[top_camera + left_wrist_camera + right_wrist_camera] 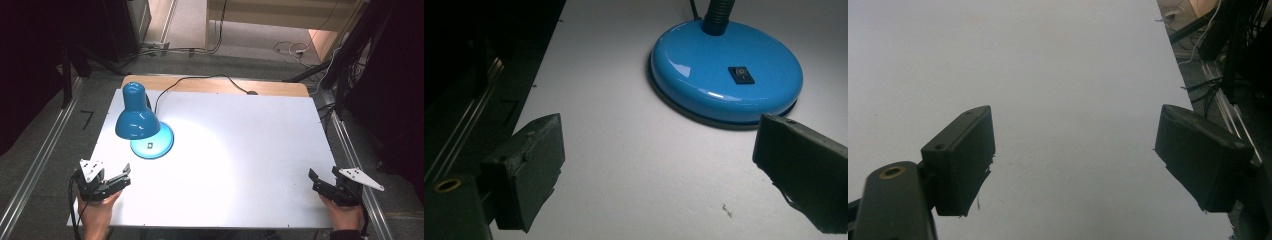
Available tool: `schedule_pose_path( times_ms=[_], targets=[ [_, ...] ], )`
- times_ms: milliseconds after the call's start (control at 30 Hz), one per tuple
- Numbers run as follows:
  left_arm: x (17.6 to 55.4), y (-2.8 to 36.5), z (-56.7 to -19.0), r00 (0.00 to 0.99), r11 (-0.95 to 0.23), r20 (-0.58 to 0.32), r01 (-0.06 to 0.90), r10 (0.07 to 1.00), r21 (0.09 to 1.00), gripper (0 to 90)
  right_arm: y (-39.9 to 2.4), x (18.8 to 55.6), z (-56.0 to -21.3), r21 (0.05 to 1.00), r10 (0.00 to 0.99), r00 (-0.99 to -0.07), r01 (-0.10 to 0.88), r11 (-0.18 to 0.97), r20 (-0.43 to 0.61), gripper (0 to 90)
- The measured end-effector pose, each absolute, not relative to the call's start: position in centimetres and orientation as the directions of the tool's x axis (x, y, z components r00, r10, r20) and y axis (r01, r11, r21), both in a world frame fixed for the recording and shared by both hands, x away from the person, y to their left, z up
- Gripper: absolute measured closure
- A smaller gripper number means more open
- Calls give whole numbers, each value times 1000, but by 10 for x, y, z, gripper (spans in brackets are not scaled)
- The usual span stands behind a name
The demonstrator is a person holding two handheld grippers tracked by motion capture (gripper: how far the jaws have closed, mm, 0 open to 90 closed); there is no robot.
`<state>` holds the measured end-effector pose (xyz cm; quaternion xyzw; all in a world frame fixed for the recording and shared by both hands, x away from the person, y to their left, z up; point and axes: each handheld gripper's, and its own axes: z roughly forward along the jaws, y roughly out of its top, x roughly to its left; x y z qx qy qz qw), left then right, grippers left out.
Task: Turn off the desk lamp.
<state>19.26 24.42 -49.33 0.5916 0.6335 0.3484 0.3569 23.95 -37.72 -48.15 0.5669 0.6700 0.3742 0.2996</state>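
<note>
Both claws hung apart and empty: my left claw faced the blue lamp standing at the tabletop's far-left; next I judged reaching its base switch, right claw idle.

Blue lamp base — beyond parted jaws

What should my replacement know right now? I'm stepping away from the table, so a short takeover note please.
Left tongs: open, empty, at the table's near left, aimed at the lamp base.
Right tongs: open, empty, at the near right edge, over bare table.
Glossy blue desk lamp: stands far left on the white table, lit, shade pointing down over its round base; black rocker switch on top of the base, cord trailing off the far edge.
Done: nothing held or touched yet.
Left: probably reaching the lamp or its switch with the left tongs.
</note>
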Motion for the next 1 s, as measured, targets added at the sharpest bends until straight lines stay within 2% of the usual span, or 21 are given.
schedule_pose_path(
  times_ms=[1000],
  targets=[
    [206, 227, -498, 21, 66, -89, 508, 996, 859, 88, -376, 241, -483, 831, 982, -187, 549, 85, 24, 150]
  ],
)
